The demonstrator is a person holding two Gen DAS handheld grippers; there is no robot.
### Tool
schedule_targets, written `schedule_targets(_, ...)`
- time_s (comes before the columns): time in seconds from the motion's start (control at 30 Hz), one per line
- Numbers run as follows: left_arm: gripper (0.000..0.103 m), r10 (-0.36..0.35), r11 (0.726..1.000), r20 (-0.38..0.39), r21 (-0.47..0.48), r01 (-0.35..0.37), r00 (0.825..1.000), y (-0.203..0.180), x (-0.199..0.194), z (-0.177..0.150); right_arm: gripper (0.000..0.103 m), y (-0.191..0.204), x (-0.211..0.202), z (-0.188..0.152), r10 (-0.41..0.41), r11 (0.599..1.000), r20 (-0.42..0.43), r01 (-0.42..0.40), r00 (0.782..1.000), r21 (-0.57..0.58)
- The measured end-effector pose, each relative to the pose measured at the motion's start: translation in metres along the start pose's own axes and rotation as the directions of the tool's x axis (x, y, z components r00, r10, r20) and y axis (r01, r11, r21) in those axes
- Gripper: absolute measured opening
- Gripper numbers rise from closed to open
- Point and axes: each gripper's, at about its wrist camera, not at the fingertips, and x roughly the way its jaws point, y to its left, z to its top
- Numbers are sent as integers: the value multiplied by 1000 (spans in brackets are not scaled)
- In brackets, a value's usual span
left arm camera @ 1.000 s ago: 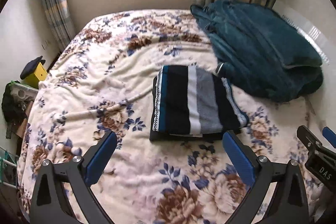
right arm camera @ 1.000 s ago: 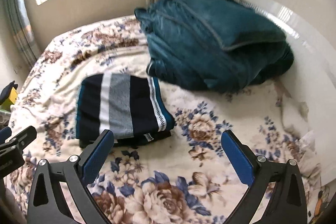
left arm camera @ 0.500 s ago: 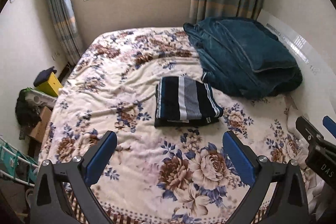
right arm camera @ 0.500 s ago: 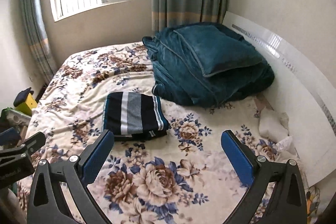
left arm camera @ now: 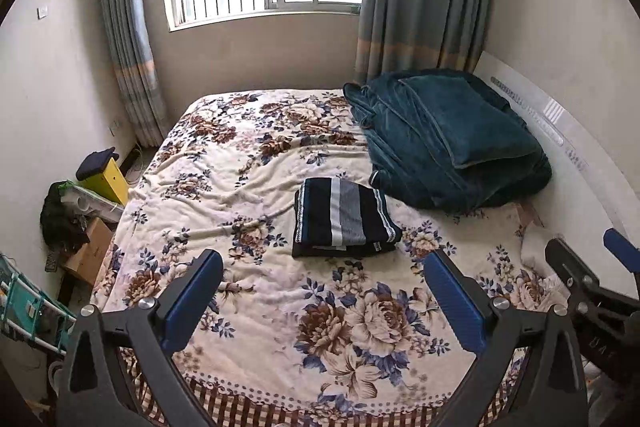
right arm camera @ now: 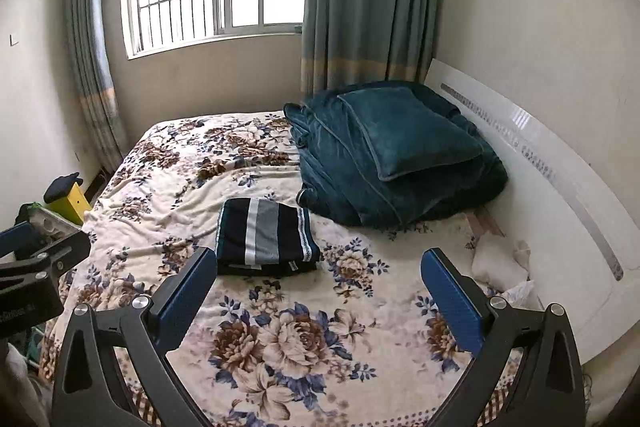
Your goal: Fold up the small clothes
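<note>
Both tools pulled back and up since a second ago; folded garment now looks smaller, whole bed in sight. Left tool [left arm camera: 322,285] spread wide, empty. Right tool [right arm camera: 318,281] likewise spread, empty. Navy knit garment with grey, white and teal stripes [left arm camera: 344,217] lies folded in neat rectangle mid-bed on floral cream blanket [left arm camera: 224,179], just beside heaped teal plush bedding [left arm camera: 444,143].
</note>
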Motion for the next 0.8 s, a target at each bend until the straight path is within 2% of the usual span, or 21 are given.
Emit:
schedule_targets(0.23, 103, 6, 1000, 34, 4, -6, 999, -4, -21, 0, 103, -4, -26, 3, -2, 1000, 20, 2, 1000, -4)
schedule_targets(0.8, 103, 32, 999, 34, 1, -32, 999, -7, -25, -1, 103, -6, -29, 15, 17, 1000, 49, -16, 999, -11)
